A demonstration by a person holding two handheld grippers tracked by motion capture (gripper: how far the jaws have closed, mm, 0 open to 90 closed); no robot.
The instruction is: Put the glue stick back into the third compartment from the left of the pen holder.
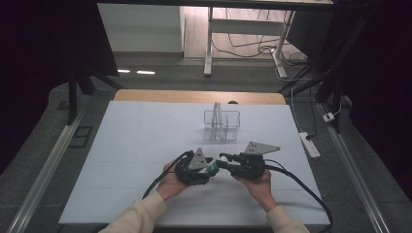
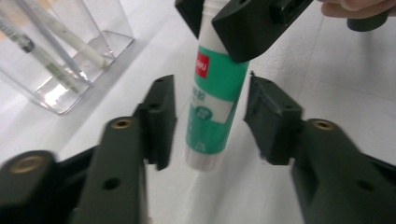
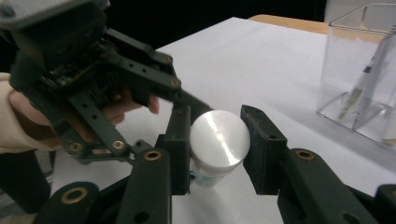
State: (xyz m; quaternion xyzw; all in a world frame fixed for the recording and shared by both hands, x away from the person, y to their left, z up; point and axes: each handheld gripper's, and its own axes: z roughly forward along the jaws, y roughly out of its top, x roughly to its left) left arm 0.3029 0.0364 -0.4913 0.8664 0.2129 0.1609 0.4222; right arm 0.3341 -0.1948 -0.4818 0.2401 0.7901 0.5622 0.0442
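Right tongs (image 2: pixel 233 28) grip a green-and-white glue stick (image 2: pixel 212 100) with a red logo, its writing unreadable; left tongs (image 2: pixel 210 121) stand open around it, untouching.

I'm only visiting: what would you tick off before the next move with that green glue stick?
1. Right gripper grips the glue stick: ok, its fingers press on the white end.
2. Left gripper free of the stick: ok, a gap on each side.
3. Stick lifted off the table: cannot tell.
4. Clear holder upright, apart from both hands: ok.
5. Room left in the holder beside the pens: cannot tell.
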